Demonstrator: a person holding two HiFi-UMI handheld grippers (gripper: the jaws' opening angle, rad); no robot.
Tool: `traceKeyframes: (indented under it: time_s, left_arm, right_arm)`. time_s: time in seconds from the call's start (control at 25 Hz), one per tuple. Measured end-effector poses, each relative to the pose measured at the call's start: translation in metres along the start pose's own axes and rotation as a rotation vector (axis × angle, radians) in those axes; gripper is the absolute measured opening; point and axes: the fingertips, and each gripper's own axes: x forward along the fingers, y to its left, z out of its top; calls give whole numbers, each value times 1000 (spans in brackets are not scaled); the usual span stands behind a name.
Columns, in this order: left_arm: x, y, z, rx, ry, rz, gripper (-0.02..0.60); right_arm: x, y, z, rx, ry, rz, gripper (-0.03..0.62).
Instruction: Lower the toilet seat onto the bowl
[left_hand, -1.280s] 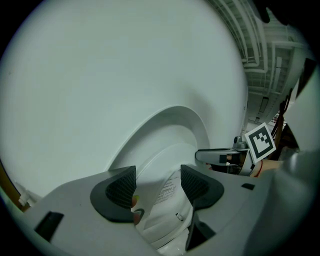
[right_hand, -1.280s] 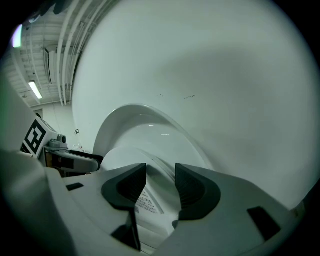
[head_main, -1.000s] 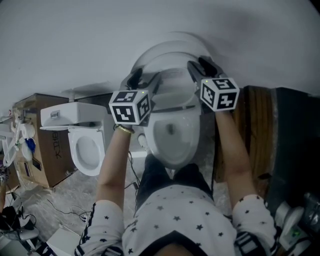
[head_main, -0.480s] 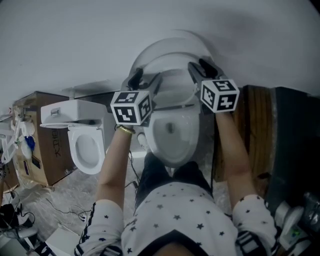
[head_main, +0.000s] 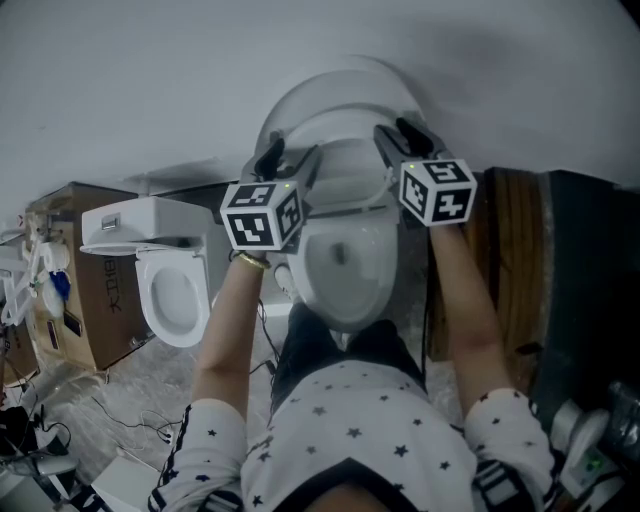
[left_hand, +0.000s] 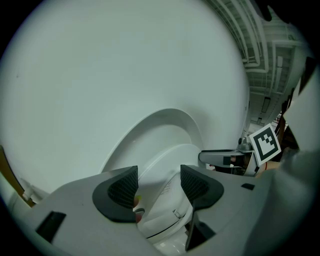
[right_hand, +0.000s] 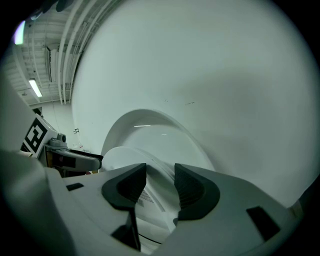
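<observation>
Toilet seat (head_main: 345, 170) | left gripper (left_hand: 159, 182) jaws clamp its rim; right gripper (right_hand: 160, 180) jaws likewise, narrower gap

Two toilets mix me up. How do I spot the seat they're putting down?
Find the grey wall, then the toilet straight ahead of the person. Its seat is raised between the left gripper and right gripper; the left toilet has its seat lying flat.

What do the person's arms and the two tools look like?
The left tool and right tool are pale grey with dark textured pads; each carries a cube of black-and-white square markers. Worn: white short-sleeved shirt with dark stars, yellowish bracelet on the left wrist.
</observation>
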Motion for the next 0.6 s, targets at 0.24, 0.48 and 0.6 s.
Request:
traceKeyframes:
  time_s: [0.24, 0.48, 0.6]
  left_arm:
    - [-3, -1, -3, 5, 3, 16, 267]
    - [-11, -4, -7, 3, -2, 19, 267]
    - [-15, -5, -8, 0, -4, 19, 267]
  right_arm:
    - [-4, 2, -3, 1, 4, -1, 175]
    - [-12, 8, -6, -1, 4, -1, 176]
    - [-15, 10, -8, -4, 5, -2, 176]
